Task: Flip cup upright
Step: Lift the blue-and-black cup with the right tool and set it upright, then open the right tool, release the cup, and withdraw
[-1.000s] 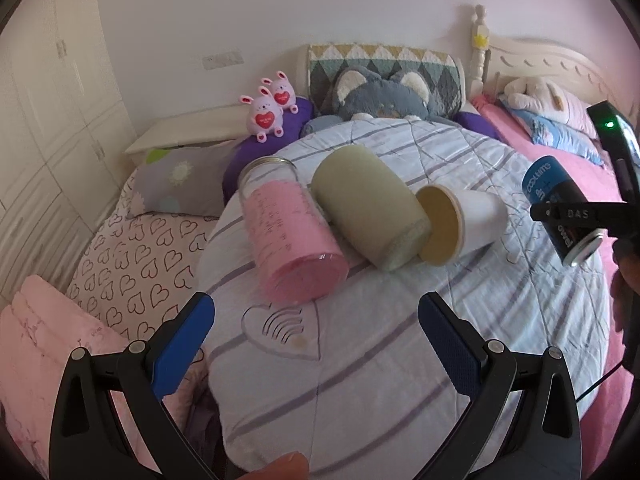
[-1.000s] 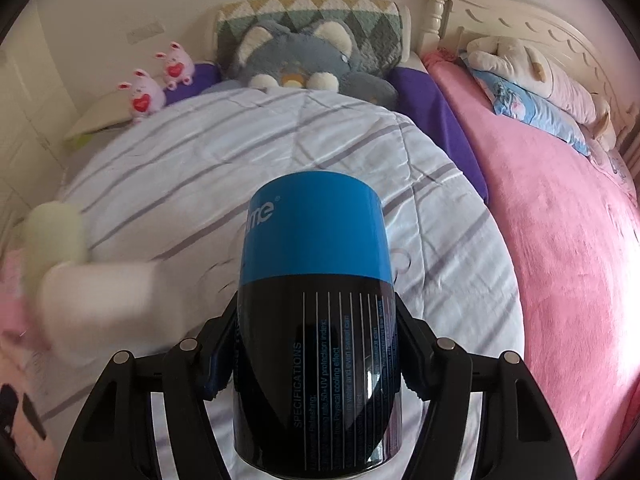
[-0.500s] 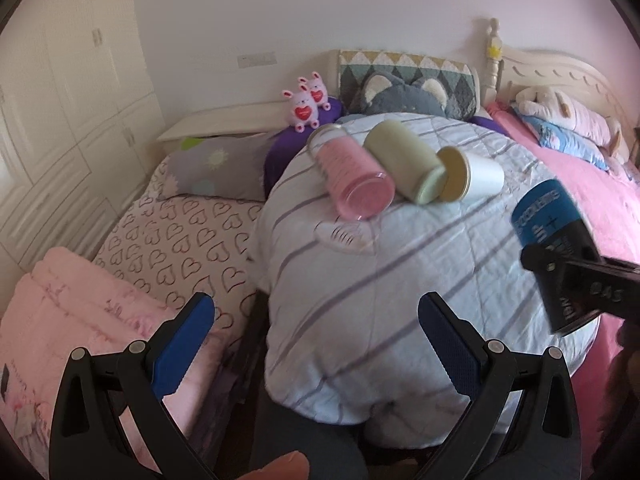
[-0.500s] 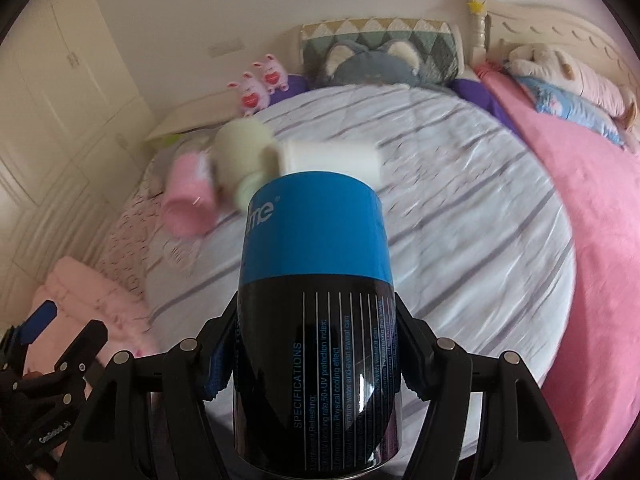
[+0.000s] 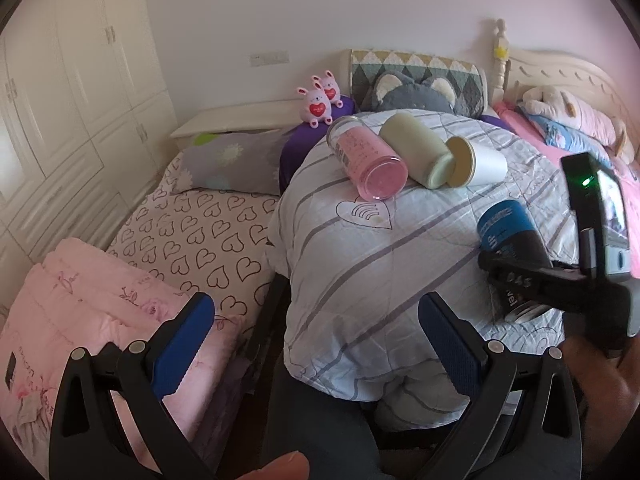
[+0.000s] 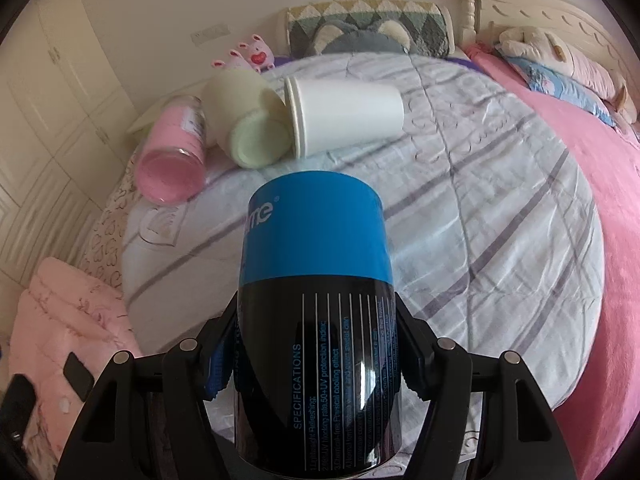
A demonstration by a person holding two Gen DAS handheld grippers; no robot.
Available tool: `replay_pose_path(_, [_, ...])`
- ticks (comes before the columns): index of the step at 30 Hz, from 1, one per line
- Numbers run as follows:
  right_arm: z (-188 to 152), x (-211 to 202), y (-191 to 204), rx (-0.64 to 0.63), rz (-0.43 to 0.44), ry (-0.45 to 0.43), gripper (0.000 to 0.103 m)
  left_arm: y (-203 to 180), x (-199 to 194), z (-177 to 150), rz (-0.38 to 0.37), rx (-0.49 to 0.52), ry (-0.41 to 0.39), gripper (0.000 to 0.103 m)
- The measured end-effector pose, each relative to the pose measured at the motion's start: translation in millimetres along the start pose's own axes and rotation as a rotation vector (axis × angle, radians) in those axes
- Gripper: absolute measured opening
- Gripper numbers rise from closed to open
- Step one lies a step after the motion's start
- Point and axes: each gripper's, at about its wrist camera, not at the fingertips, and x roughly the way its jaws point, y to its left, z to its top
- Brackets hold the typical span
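My right gripper [image 6: 320, 344] is shut on a blue-and-black cup [image 6: 316, 312], held on its side above the near part of a round striped table cover [image 6: 500, 208]. It also shows in the left wrist view [image 5: 508, 248]. A pink cup [image 5: 370, 162], a pale green cup [image 5: 418, 150] and a white paper cup [image 5: 478, 162] lie on their sides together at the far part of the cover. My left gripper [image 5: 316, 336] is open and empty, held back from the table's near left edge.
A bed with heart-print sheet [image 5: 192, 232] and folded pink blanket [image 5: 80, 300] lies left. A pink bed [image 6: 592, 160] with plush toys lies right. Pillows and a grey plush [image 5: 416, 92] sit behind the table. White wardrobes [image 5: 60, 80] line the left wall.
Both grippers have pulled back and up from the table. The right gripper, still holding the blue-and-black cup, has swung left so the three lying cups come into its view.
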Motion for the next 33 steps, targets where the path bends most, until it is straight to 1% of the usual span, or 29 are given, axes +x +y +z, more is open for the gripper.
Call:
replay_pose_path(1, [-1.3, 2.1, 0.5, -0.002, 0.011, 0.012, 0.073, -0.8, -0.5, -0.4, 0.002, 0.001, 0.001, 0.103])
replay_pose_path(2, [-2.7, 2.0, 0.9, -0.003, 0.025, 0.013, 0.082, -1.5, -1.3, -1.0, 0.003, 0.003, 0.001, 0.103])
replay_pose_path(7, [-2.4, -12.7, 4.1, -0.036, 0.029, -0.008, 0.082, -8.2, -7.7, -1.6, 0.001, 0.012, -0.001, 0.103])
replay_pose_path(9, [-1.5, -24.6, 3.6, -0.044, 0.037, -0.029, 0.082, -10.9, -11.9, -1.5, 0.001, 0.015, -0.006, 0.103])
replay_pose_path(12, [-0.8, -48.1, 0.8, -0.051, 0.053, -0.076, 0.082, -15.4, -19.2, -0.9, 0.002, 0.018, -0.015, 0.103])
replay_pose_path(16, [-4.8, -89.6, -6.6, -0.061, 0.072, -0.154, 0.082, -20.1, -33.8, -1.1, 0.000, 0.018, -0.033, 0.103])
replay_pose_path(19, [-17.1, -125.1, -17.0, -0.064, 0.082, -0.220, 0.082, -24.2, -47.9, -3.5, 0.000, 0.024, -0.053, 0.103])
replay_pose_path(23, [-44.5, -167.4, -31.2, -0.065, 0.075, -0.304, 0.082, -28.8, -64.0, -9.3, -0.005, 0.023, -0.067, 0.103])
replay_pose_path(26, [-67.4, -187.5, -41.2, -0.061, 0.068, -0.348, 0.082, -32.5, -73.2, -13.4, -0.006, 0.024, -0.074, 0.103])
replay_pose_path(29, [-85.3, -192.6, -51.9, -0.040, 0.057, -0.359, 0.082, -38.0, -82.5, -20.3, -0.010, 0.033, -0.078, 0.103])
replay_pose_path(33, [-98.7, -183.8, -64.4, -0.012, 0.069, -0.313, 0.082, -46.0, -91.8, -28.8, -0.016, 0.054, -0.084, 0.103])
